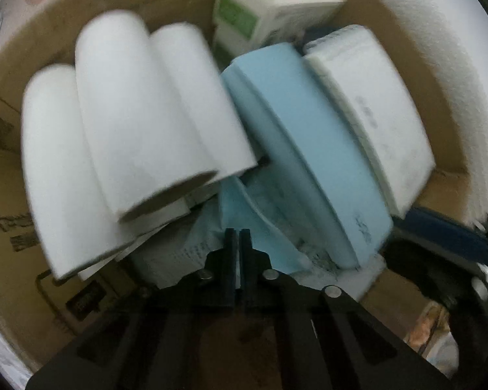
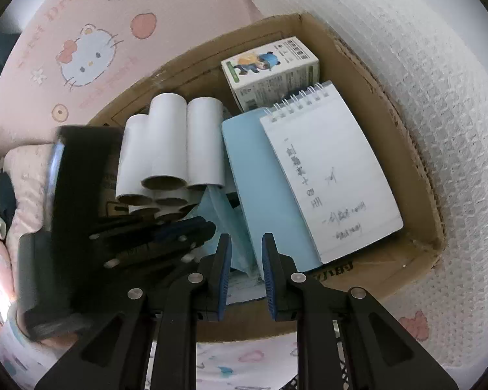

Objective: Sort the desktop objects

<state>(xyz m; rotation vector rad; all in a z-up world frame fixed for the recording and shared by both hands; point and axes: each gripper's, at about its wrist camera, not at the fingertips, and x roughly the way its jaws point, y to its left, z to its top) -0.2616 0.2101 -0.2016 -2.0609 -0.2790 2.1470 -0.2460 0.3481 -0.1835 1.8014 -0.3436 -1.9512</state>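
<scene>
A cardboard box (image 2: 416, 175) holds white paper tubes (image 2: 169, 143), a light blue book (image 2: 263, 182), a white spiral notepad (image 2: 328, 169) and a small printed carton (image 2: 270, 71). My left gripper (image 1: 237, 237) is inside the box, its fingers nearly together, close above a blue plastic packet (image 1: 270, 227) beside the tubes (image 1: 130, 123) and the blue book (image 1: 309, 149); whether it grips anything is unclear. It shows as a dark blurred shape in the right wrist view (image 2: 146, 237). My right gripper (image 2: 245, 250) is open and empty above the box's near edge.
The box sits on pink cartoon-print bedding (image 2: 81, 55) with a white textured blanket (image 2: 439, 97) along its right side. The notepad (image 1: 371, 113) and carton (image 1: 270, 9) fill the far right of the box.
</scene>
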